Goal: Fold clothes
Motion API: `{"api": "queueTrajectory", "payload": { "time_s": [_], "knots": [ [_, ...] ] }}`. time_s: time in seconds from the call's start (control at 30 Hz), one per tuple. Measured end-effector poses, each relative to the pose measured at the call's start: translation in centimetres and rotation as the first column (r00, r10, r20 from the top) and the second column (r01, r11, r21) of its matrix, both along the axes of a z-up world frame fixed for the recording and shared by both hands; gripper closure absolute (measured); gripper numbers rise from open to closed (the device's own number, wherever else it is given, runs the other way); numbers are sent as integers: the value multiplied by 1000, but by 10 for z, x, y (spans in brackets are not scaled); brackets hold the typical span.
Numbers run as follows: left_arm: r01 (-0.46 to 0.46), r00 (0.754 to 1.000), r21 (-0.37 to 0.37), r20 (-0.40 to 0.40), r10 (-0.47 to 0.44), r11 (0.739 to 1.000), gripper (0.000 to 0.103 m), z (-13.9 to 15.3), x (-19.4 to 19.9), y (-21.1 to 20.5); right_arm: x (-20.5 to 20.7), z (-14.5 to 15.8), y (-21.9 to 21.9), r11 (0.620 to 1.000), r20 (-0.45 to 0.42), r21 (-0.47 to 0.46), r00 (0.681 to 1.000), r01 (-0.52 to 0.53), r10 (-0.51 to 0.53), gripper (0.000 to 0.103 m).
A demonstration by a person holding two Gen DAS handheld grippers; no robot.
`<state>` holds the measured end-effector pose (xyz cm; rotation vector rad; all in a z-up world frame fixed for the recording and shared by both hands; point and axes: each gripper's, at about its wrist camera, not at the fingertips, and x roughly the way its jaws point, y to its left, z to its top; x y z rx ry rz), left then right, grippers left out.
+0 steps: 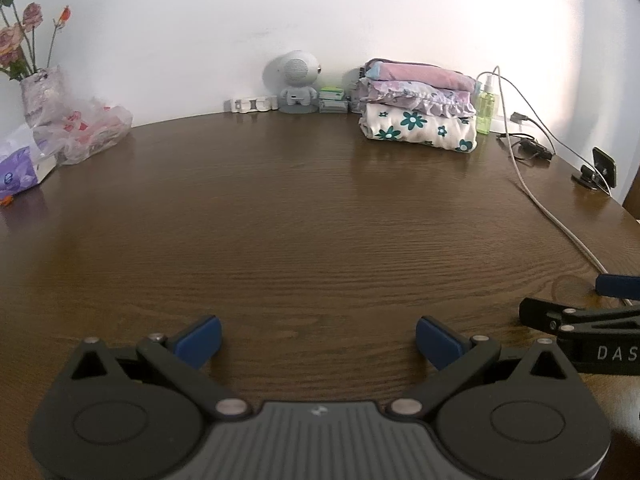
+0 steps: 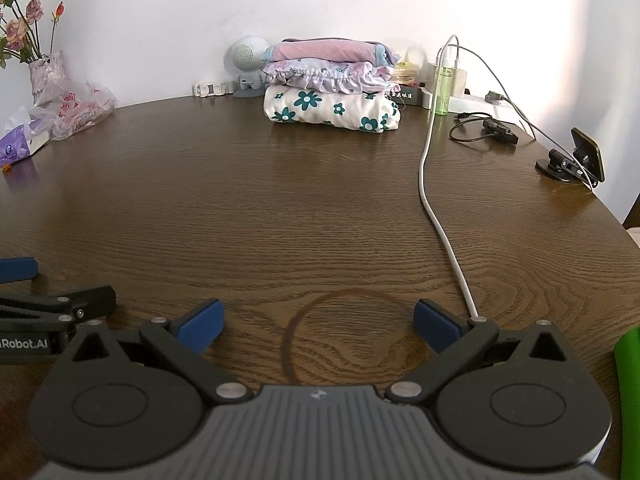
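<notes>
Stack of 3 folded garments point(image 2: 332, 88) sits at the far edge of the wooden surface point(image 2: 280, 208), against the wall: floral white at the bottom, ruffled lilac in the middle, pink on top. No unfolded clothing visible anywhere. Judged: folding is complete, or the next piece is out of view. Left gripper point(image 1: 318, 338) and right gripper point(image 2: 316, 326) hover low over bare wood near the front edge, fingers spread wide, holding nothing.

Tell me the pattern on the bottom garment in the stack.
White with teal flowers: bottom garment, clearest in the right wrist view.
</notes>
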<state>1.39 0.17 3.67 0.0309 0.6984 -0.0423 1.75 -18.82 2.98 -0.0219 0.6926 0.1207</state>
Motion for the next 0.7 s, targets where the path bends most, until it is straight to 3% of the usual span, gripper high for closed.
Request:
{"api": "queueTrajectory", "payload": {
  "time_s": [0.7],
  "knots": [
    [7, 1000, 0, -1, -7, 1000, 0, 0, -1, -3, -1, 0, 1, 1000, -1, -1, 1000, -16, 16, 0]
  ]
}}
